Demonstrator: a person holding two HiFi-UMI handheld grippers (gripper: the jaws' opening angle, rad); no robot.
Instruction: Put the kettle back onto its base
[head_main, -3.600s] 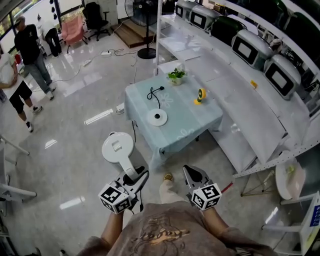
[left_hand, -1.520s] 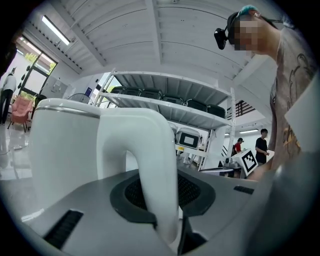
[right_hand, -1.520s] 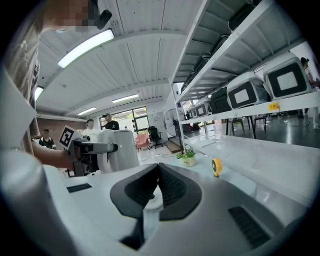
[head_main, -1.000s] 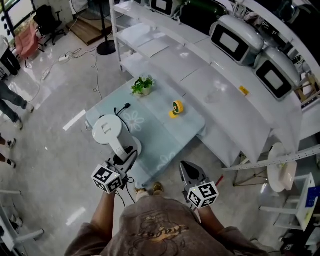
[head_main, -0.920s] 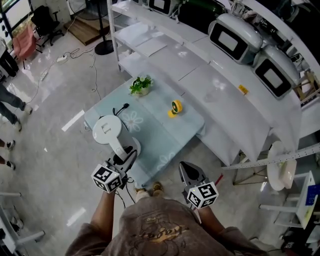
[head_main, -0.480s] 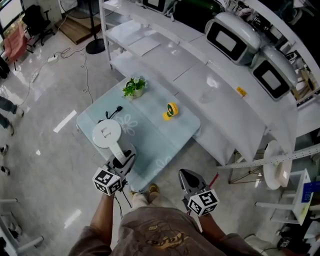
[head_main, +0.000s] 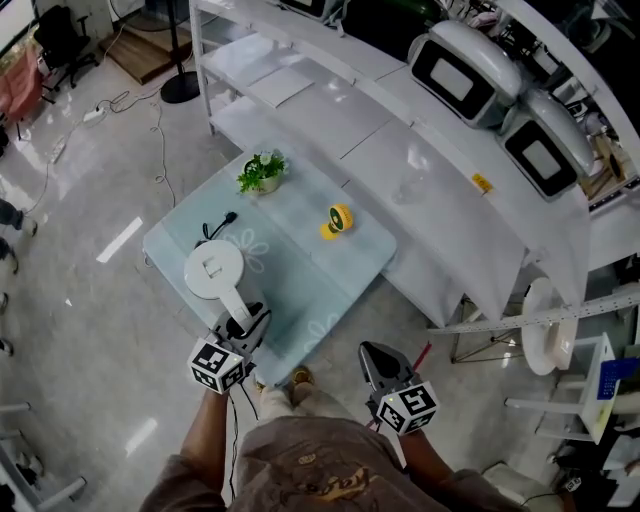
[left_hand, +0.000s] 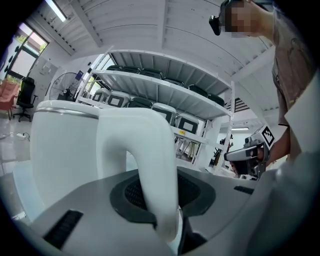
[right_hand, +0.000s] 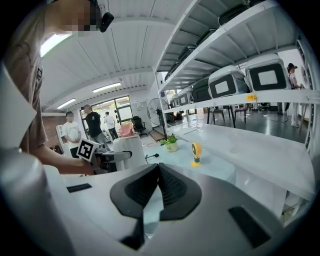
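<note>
Kettle gripped by its handle at the bench

The white kettle (head_main: 213, 270) is seen from above over the near left part of the bench (head_main: 330, 270), which is covered by a pale blue cloth. The left gripper (head_main: 248, 325) is closed on the kettle's curved handle (left_hand: 150, 170) – its fingers (left_hand: 200, 192) are pressed against it from both sides. The base cannot be made out beneath the kettle, and whether the kettle is seated on it cannot be told. A black cord (head_main: 215, 228) is laid just beyond the kettle. The right gripper (head_main: 378, 358) is held well apart from it, off the bench's near edge – its fingers are brought together with nothing between them. A potted plant (head_main: 260, 172) and a small yellow object (head_main: 336, 220) are placed farther back on the bench.
</note>
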